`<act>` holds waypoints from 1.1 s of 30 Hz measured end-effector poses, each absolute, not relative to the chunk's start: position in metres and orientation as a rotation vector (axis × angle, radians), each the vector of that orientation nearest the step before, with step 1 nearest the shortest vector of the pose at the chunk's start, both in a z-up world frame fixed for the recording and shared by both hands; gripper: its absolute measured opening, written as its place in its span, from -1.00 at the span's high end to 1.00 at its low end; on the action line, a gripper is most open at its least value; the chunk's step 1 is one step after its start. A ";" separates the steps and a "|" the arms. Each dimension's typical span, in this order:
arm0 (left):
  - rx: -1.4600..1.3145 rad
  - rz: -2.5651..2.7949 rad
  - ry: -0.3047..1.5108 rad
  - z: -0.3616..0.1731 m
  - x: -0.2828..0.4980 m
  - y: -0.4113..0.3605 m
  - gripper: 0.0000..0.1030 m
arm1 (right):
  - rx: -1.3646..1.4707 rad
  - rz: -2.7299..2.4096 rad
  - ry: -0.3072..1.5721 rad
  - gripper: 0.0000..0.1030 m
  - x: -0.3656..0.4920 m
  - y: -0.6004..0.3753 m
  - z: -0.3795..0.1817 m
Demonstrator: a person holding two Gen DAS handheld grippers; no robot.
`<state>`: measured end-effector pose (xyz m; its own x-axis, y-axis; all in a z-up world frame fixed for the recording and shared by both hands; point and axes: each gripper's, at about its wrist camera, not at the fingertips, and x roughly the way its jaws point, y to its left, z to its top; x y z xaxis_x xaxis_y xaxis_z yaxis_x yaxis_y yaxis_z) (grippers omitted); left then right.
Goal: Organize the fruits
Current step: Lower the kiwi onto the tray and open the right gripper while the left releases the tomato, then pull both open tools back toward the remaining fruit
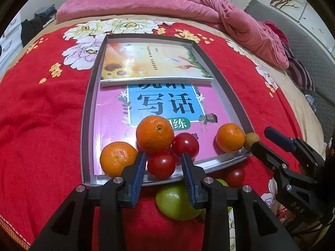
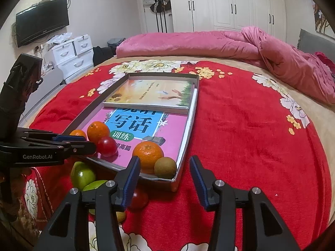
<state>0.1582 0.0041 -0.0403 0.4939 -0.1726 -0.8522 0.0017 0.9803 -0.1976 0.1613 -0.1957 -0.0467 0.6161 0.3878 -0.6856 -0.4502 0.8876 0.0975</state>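
Observation:
A shallow grey tray (image 1: 89, 96) (image 2: 189, 125) lies on the red bedspread with two books in it. At its near end sit three oranges (image 1: 155, 134) (image 1: 118, 159) (image 1: 229, 138), two red tomatoes (image 1: 161, 164) (image 1: 185, 145) and a small brown-green fruit (image 1: 251, 140) (image 2: 165, 167) in the near right corner. My left gripper (image 1: 164, 159) is open, its jaws either side of the nearer tomato. My right gripper (image 2: 165, 167) is open and empty, the brown-green fruit lying beyond its jaws. Green apples (image 1: 175, 204) (image 2: 82, 175) and another tomato (image 1: 234, 175) (image 2: 139, 198) lie on the bedspread before the tray.
A pink quilt (image 1: 209, 6) (image 2: 230, 44) is bunched along the far side of the bed. White drawers (image 2: 73, 52) and a wall television (image 2: 41, 21) stand to the left, wardrobes (image 2: 230, 4) behind. The red bedspread (image 2: 251, 136) spreads right of the tray.

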 end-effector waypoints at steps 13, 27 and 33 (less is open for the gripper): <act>-0.190 -0.116 1.035 -0.035 0.151 0.003 -0.04 | -0.078 0.476 0.744 -0.15 0.159 -0.198 -0.041; -0.208 -0.117 1.023 -0.025 0.146 0.004 -0.20 | -0.055 0.463 0.736 -0.38 0.159 -0.202 -0.038; -0.218 -0.119 0.998 -0.016 0.143 0.008 -0.41 | -0.037 0.456 0.723 -0.53 0.159 -0.206 -0.035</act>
<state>0.1426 0.0077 -0.0165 0.5380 -0.1988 -0.8192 -0.0006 0.9717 -0.2362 0.1587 -0.2059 -0.0353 0.6561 0.3899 -0.6462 -0.4152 0.9015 0.1223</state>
